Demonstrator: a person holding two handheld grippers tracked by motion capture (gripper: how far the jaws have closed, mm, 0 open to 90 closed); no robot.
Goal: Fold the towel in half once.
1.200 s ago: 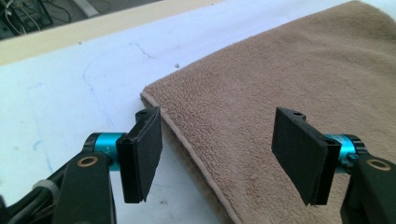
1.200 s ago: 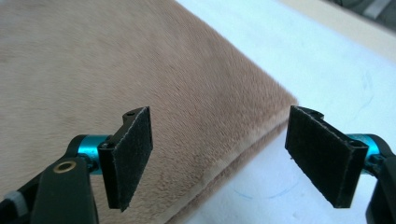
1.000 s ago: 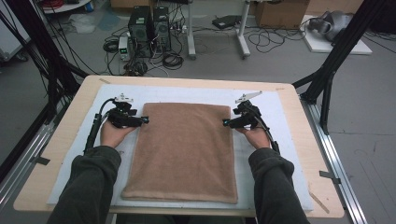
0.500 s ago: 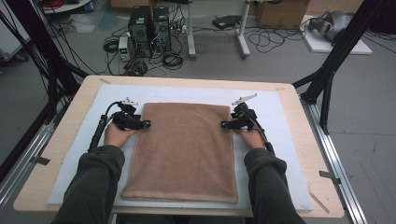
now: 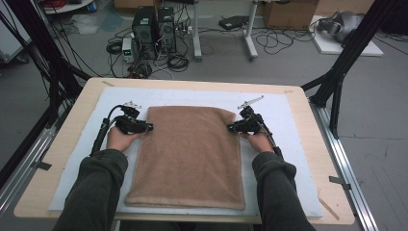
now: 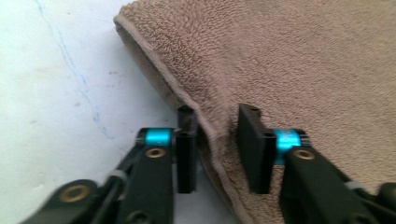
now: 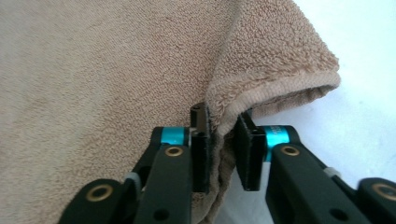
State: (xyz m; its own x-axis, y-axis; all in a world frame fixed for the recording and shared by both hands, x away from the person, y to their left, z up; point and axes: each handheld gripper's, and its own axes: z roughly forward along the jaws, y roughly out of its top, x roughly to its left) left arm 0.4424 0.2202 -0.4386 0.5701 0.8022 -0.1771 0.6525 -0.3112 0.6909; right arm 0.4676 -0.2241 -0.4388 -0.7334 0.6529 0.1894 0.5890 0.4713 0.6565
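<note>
Brown towel (image 5: 190,154) edges pinched by both just-closing tongs, left (image 5: 148,128) and right (image 5: 232,128), forearms level.

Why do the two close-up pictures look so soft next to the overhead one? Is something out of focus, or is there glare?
High view: even, soft light, no hard shadows, towel fairly sharp. Left gripper view: the left tool close to the lens looks blurred, and the white mat is washed out. Right gripper view: the right tool is soft too; the towel's pile reads clearer and the mat corner glares white.
</note>
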